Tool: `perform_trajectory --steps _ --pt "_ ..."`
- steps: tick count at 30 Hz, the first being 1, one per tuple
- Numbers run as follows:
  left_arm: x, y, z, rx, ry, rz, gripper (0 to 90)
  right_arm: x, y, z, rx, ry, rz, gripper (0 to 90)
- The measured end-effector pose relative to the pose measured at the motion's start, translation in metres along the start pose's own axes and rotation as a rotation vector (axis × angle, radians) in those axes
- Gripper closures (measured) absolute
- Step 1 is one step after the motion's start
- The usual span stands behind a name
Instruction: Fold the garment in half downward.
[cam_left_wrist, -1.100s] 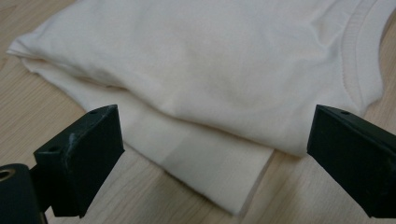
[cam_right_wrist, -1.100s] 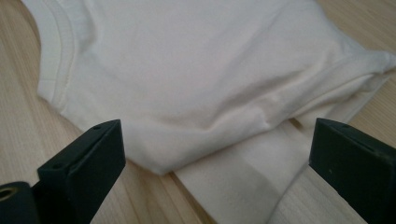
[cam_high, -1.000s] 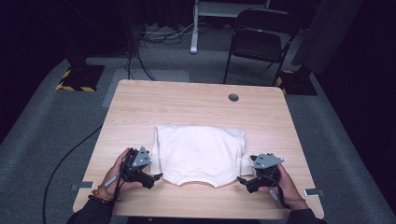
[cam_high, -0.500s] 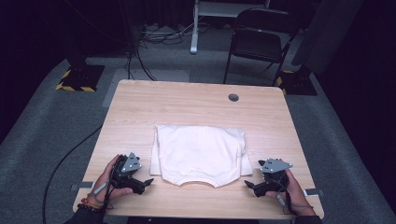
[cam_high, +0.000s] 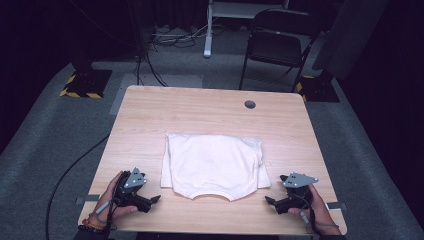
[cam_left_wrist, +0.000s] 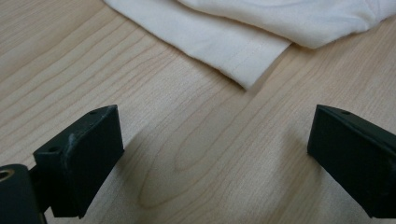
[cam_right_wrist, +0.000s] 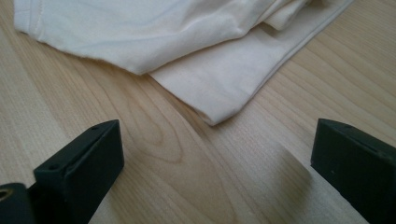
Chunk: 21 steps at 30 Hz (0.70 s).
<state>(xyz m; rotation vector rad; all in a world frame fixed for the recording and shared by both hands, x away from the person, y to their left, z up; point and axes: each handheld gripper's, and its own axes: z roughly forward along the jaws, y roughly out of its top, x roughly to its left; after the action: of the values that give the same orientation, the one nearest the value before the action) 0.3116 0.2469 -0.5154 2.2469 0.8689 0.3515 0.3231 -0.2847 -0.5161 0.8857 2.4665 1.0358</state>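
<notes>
A cream-white folded T-shirt (cam_high: 212, 165) lies flat in the middle of the wooden table (cam_high: 200, 112), neckline toward the near edge. My left gripper (cam_high: 154, 200) rests on the table at the near left, a short way from the shirt's near-left corner (cam_left_wrist: 245, 81). It is open, with bare wood between its jaws. At the near right, my right gripper (cam_high: 269, 201) sits just off the shirt's near-right corner (cam_right_wrist: 212, 116). It is open too and holds nothing.
A round cable hole (cam_high: 250, 104) sits near the table's far edge. Behind the table stand a black chair (cam_high: 280, 45) and a white stand (cam_high: 210, 30). Cables (cam_high: 145, 60) run across the grey floor at the left.
Both grippers have drawn back from the shirt's near corners toward the near table edge and slightly outward. The shirt lies as before.
</notes>
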Motion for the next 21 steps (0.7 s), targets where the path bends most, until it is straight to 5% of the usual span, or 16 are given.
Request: perform_trajectory --steps 4,21 --pt "-0.0001 -0.0001 0.0002 0.003 0.002 0.001 2.2 -0.0019 -0.0009 0.0002 0.021 0.035 0.028 0.4" --pt "0.0003 0.0000 0.0007 0.007 -0.001 -0.003 0.9 -0.0038 -0.0018 -0.0004 0.022 0.041 0.019 0.1"
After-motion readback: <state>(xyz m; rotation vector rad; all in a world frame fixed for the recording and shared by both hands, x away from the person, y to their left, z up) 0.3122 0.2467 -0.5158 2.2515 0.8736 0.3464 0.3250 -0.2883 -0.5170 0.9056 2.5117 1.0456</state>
